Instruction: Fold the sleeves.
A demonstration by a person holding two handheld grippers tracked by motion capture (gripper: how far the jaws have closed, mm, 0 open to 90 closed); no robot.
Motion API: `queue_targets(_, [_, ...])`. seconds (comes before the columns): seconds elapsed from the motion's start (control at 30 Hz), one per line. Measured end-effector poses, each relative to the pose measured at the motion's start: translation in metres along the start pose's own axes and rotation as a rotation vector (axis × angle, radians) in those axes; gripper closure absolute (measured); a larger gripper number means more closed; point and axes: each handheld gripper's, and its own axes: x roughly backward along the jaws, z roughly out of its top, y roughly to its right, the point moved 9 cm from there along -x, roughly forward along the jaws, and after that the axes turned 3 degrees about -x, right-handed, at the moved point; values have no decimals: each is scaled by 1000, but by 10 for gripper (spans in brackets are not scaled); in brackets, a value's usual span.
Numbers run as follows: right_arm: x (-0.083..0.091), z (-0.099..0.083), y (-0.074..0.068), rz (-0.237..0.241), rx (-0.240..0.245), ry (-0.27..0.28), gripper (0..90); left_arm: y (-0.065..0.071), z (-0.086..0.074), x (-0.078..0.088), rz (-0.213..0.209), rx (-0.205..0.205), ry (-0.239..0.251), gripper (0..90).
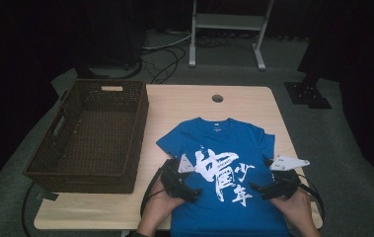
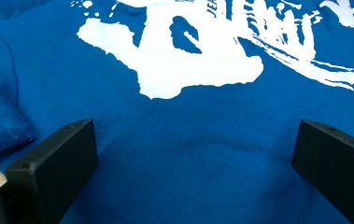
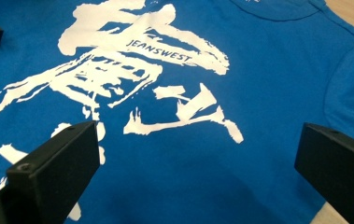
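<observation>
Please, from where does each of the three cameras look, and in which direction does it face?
High view: above the person's side, facing forward and down on table, basket, T-shirt; both hands hold the left gripper and right gripper.
Left gripper view: on the left gripper, facing the shirt's white print; open fingers.
Right gripper view: on the right gripper, facing the print; open fingers.
Shared: the print.

Bright blue T-shirt, printed across the chest with brushed white characters and a small line of blue lettering set inside the white. Black left tongs and black right tongs, each topped with a pale grey plate. Dark brown woven basket, tight wicker pattern on walls and floor. Light wood-grain surface, pale tan. Grey floor around it, with black cables.
</observation>
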Motion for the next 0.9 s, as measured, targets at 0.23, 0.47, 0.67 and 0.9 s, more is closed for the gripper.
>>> queue_targets(0.23, [0, 3, 4, -3, 2, 8, 0, 1, 0, 0, -1, -2, -1, 0])
queue_targets(0.47, [-2, 6, 9, -7, -3, 18, 0, 1, 0, 0, 0, -2, -2, 0])
queue_targets(0.67, [-7, 12, 17, -6, -12, 28, 0, 0, 0, -1, 15, 10, -3, 0])
queue_targets(0.9, [-10, 16, 21, -5, -17, 37, 0, 1, 0, -1, 15, 9, -1, 0])
